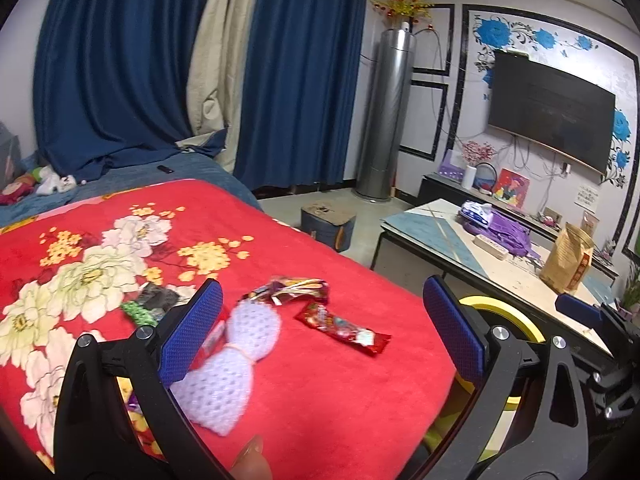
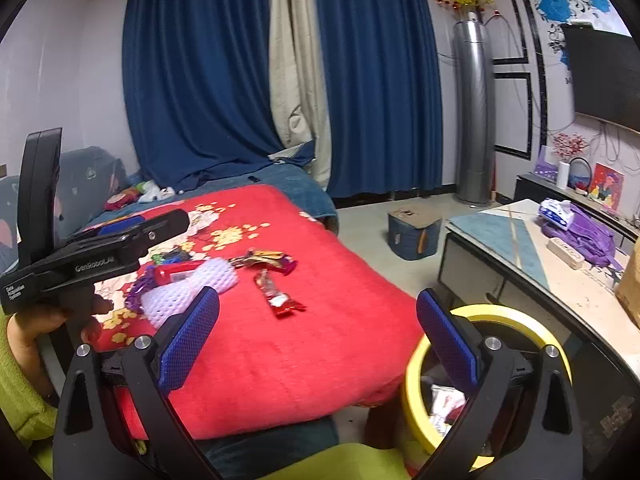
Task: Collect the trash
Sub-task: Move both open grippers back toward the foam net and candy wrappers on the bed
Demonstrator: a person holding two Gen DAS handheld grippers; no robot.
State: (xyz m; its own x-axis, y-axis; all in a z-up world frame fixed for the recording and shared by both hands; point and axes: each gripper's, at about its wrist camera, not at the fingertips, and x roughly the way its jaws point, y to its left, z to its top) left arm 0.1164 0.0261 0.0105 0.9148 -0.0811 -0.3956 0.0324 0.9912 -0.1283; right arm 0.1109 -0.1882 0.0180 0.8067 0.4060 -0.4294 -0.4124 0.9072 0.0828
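Trash lies on a red flowered blanket (image 1: 328, 400): a red snack wrapper (image 1: 344, 327) (image 2: 277, 292), a crumpled multicoloured wrapper (image 1: 292, 289) (image 2: 266, 261), a lilac foam net (image 1: 236, 356) (image 2: 188, 292), a red tube-like packet (image 2: 176, 272) and a green-black wrapper (image 1: 150, 302). A yellow-rimmed bin (image 2: 488, 376) (image 1: 500, 312) with wrappers inside stands on the floor at the bed's right corner. My left gripper (image 1: 324, 336) is open above the foam net and wrappers, holding nothing. My right gripper (image 2: 320, 336) is open over the blanket's near edge, its right finger over the bin.
A low table (image 2: 560, 280) with a purple bag (image 2: 584, 236), a power strip and a brown paper bag (image 1: 568, 258) stands right of the bin. A blue box (image 2: 414, 236) sits on the floor. Blue curtains (image 2: 192, 80) and toys lie beyond the bed.
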